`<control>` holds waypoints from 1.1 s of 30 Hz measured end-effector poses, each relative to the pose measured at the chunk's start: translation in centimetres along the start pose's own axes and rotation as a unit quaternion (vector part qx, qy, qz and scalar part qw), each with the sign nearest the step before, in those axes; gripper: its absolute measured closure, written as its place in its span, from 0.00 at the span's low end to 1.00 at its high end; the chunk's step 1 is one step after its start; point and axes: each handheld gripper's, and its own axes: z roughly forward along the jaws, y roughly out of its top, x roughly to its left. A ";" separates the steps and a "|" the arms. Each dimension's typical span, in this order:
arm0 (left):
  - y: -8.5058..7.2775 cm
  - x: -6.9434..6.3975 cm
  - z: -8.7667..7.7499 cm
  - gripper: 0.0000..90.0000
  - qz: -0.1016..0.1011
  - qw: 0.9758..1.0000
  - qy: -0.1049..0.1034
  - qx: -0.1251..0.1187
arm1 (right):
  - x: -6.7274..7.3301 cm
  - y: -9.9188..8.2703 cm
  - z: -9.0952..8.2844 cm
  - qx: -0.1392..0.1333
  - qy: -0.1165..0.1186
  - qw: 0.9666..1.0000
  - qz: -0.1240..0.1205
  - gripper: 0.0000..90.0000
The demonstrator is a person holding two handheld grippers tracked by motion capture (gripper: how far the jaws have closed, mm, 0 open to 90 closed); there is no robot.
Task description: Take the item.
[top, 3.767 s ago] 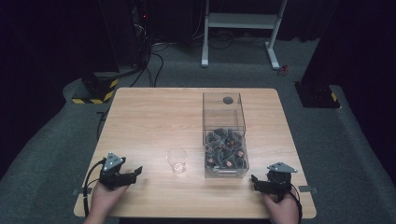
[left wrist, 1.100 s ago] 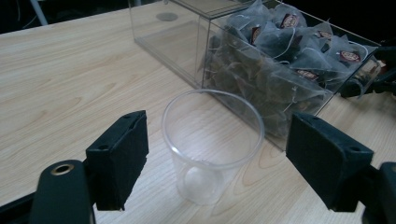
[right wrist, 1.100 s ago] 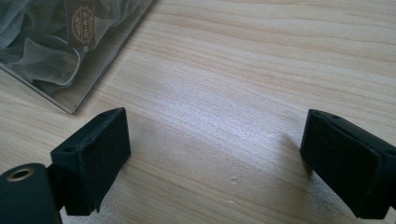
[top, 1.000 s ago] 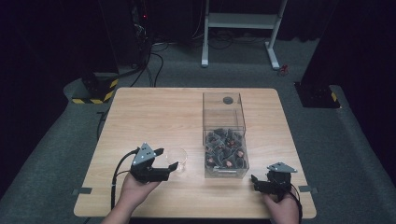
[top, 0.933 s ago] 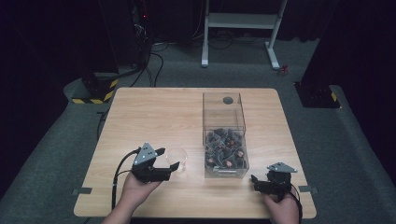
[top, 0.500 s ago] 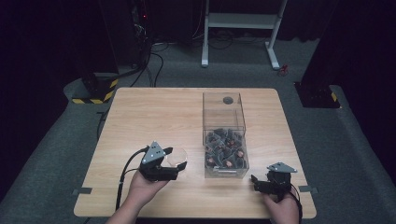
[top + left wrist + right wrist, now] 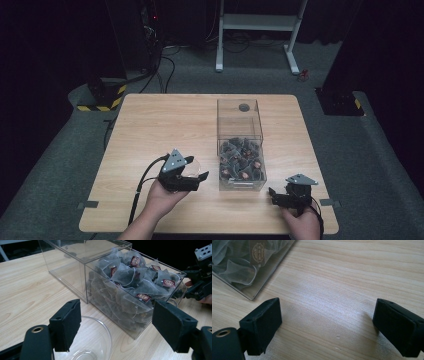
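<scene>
Pale wood-grain table [image 7: 150, 130]. Clear acrylic box [image 7: 82, 270] near front edge, crammed with gauzy pyramid tea bags [image 7: 130, 277], dark-red tags unreadable. Left gripper [image 7: 192, 172], jaws spread, now straddling round clear glass cup [image 7: 97, 340] beside box, moved in from front-left corner. Right gripper [image 7: 275, 192] released, front-right corner, unmoved.

The bench [image 7: 165, 125] is pale wood with a fine straight grain. On it stands a clear plastic box [image 7: 240, 120] holding grey, see-through tea bags [image 7: 130, 280] with white strings and dark red labels printed in gold. A clear glass [image 7: 87, 345] sits beside it. Both grippers are black, the left gripper [image 7: 192, 172] and the right gripper [image 7: 276, 192] each topped by a grey plate. The floor [image 7: 75, 165] is dark grey carpet, and a black and yellow striped base [image 7: 102, 97] stands on it.
</scene>
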 end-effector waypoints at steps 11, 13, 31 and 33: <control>0.9 -0.5 1.1 0.27 0.006 1.000 -0.011 0.006 | 0.0 0.0 0.0 0.000 0.001 1.000 -0.001 0.09; 1.1 -0.6 1.3 0.27 0.007 1.000 -0.013 0.006 | 0.0 0.0 0.0 0.000 0.001 1.000 -0.001 0.09; 2.4 -1.5 3.2 0.29 0.014 0.999 -0.031 0.011 | 0.0 0.0 0.0 0.000 0.002 1.000 -0.002 0.09; 2.6 -1.7 3.5 0.30 0.020 0.999 -0.033 0.014 | 0.0 0.0 0.0 0.000 0.002 1.000 -0.002 0.09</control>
